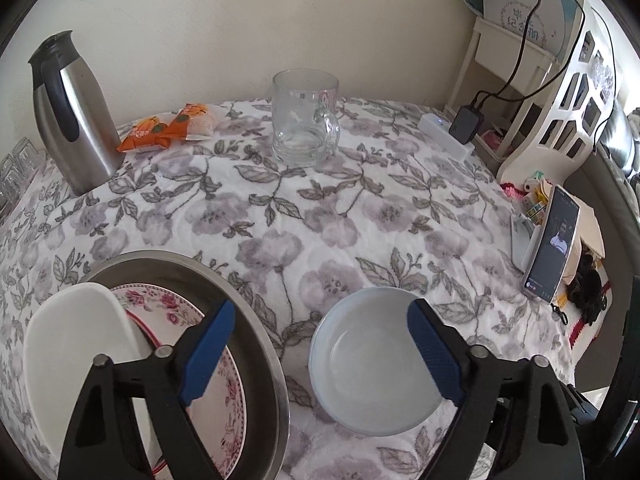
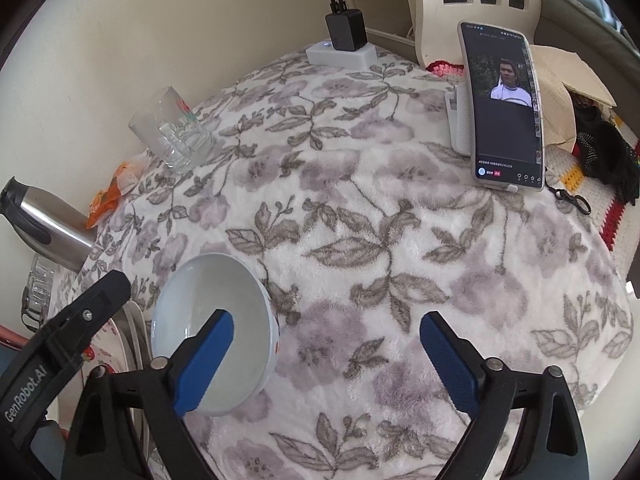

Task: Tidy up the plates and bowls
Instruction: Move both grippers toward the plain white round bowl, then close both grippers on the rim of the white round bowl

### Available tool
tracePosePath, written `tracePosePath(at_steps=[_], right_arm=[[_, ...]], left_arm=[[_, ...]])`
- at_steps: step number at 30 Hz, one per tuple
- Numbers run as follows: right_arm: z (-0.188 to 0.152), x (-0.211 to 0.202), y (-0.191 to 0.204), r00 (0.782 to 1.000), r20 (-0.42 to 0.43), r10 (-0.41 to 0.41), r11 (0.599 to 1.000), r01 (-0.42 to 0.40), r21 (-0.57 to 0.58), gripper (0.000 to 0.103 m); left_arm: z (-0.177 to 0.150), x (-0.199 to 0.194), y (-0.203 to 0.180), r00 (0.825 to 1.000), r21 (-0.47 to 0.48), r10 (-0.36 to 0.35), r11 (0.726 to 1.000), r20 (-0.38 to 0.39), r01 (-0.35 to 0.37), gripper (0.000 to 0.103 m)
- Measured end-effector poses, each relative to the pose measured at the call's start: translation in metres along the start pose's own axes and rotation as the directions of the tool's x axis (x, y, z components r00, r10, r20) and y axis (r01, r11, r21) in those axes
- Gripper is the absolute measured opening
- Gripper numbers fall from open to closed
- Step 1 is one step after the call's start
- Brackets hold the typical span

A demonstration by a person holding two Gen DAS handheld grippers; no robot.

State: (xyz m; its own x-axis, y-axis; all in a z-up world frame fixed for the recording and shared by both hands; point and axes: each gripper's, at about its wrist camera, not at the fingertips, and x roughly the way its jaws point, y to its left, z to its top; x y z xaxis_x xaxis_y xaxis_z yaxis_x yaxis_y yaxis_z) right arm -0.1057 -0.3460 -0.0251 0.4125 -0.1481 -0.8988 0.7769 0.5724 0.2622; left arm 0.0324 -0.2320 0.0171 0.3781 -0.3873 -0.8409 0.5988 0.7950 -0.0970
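A pale blue-white bowl [image 1: 372,364] [image 2: 212,328] sits empty on the flowered tablecloth. To its left a steel basin [image 1: 256,320] holds a rose-patterned plate [image 1: 160,304] with a white dish [image 1: 76,344] lying over it. My left gripper [image 1: 320,344] is open above them, one finger over the basin and the other over the bowl's right rim, pressing on nothing. My right gripper [image 2: 326,356] is open too; its left finger hangs over the bowl's inside and its right finger over bare cloth. The left gripper's black body [image 2: 60,340] shows at the left edge of the right wrist view.
A steel thermos [image 1: 72,112], orange snack packets [image 1: 168,128] and a glass mug [image 1: 304,120] stand along the far wall. A phone on a stand [image 2: 504,108] and a power strip with a charger [image 2: 340,50] are at the right. Small glasses [image 1: 16,168] stand at the left edge.
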Motion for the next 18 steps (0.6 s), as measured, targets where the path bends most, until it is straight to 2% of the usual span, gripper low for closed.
tracePosePath(at_steps=[7,11,13,16,18], right_arm=[[-0.005,0.013,0.006,0.999,-0.039,0.008,1.000,-0.008,-0.002,0.074],[-0.007,0.017,0.010,0.999,-0.051,0.005,1.000,-0.006,-0.014,0.072],[-0.008,0.018,0.012,0.998,-0.055,0.004,1.000,-0.005,-0.018,0.066],[-0.009,0.022,0.013,0.998,-0.065,0.005,1.000,-0.006,-0.020,0.065],[-0.010,0.023,0.014,0.998,-0.070,-0.001,1.000,0.000,-0.023,0.065]], left_arm=[[0.000,0.011,-0.003,0.999,0.036,0.046,0.998,-0.009,-0.046,0.086],[0.002,0.010,-0.004,0.999,0.051,0.050,0.997,0.003,-0.050,0.077],[0.003,0.010,-0.005,0.999,0.051,0.036,0.998,0.003,-0.036,0.076],[0.003,0.011,-0.008,1.000,0.067,0.031,0.997,0.002,-0.031,0.076],[0.002,0.013,-0.010,1.000,0.072,0.018,0.997,-0.005,-0.018,0.066]])
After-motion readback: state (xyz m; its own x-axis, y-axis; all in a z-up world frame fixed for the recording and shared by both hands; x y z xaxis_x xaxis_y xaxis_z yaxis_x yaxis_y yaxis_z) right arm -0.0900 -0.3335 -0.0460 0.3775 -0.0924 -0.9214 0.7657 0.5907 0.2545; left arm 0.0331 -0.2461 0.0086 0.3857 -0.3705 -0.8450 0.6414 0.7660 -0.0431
